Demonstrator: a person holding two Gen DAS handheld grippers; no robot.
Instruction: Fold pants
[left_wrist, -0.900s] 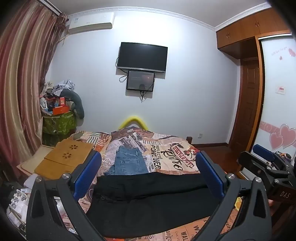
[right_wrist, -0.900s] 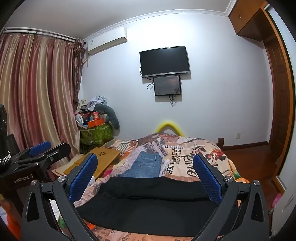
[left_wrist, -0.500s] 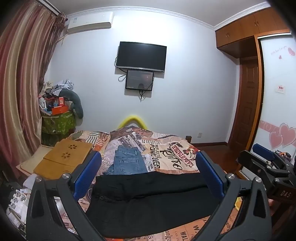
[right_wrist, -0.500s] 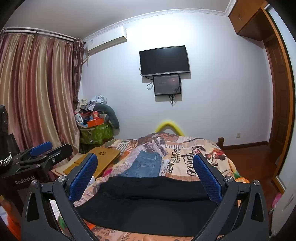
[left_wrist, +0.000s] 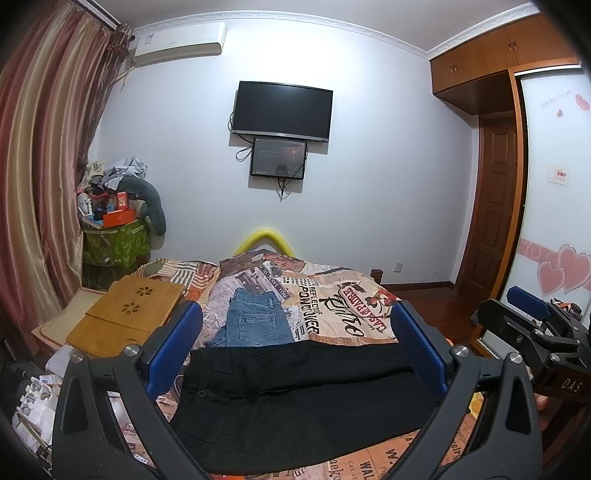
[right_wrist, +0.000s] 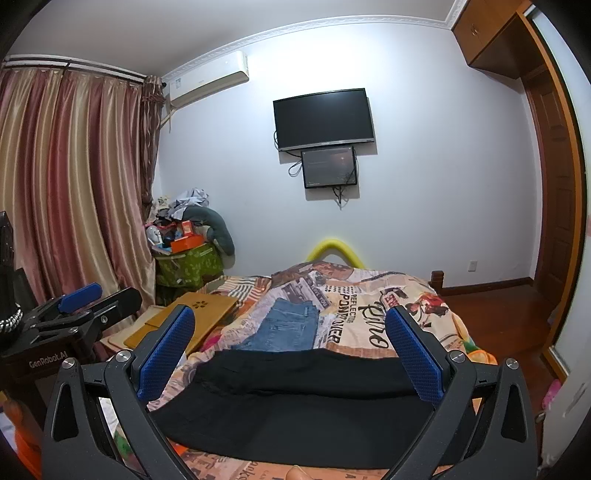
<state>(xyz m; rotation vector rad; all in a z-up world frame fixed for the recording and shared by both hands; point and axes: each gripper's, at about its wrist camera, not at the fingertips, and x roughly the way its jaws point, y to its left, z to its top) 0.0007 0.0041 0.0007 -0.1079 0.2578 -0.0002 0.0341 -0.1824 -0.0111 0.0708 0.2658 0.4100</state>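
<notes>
Black pants (left_wrist: 303, 402) are lying flat across the near edge of the bed (left_wrist: 343, 306), stretching sideways, with the buttoned waistband toward the bed's left side. Folded blue jeans (left_wrist: 255, 323) are resting just beyond them, toward the bed's middle. I am holding my left tongs (left_wrist: 295, 347) spread wide above the pants, gripping nothing. My right tongs (right_wrist: 291, 349) are likewise spread wide and pinching nothing, hovering over the same near edge. A wooden lap tray (left_wrist: 129, 314) is sitting at the bed's left edge. A dark television (left_wrist: 282, 110) is hanging on the far wall.
</notes>
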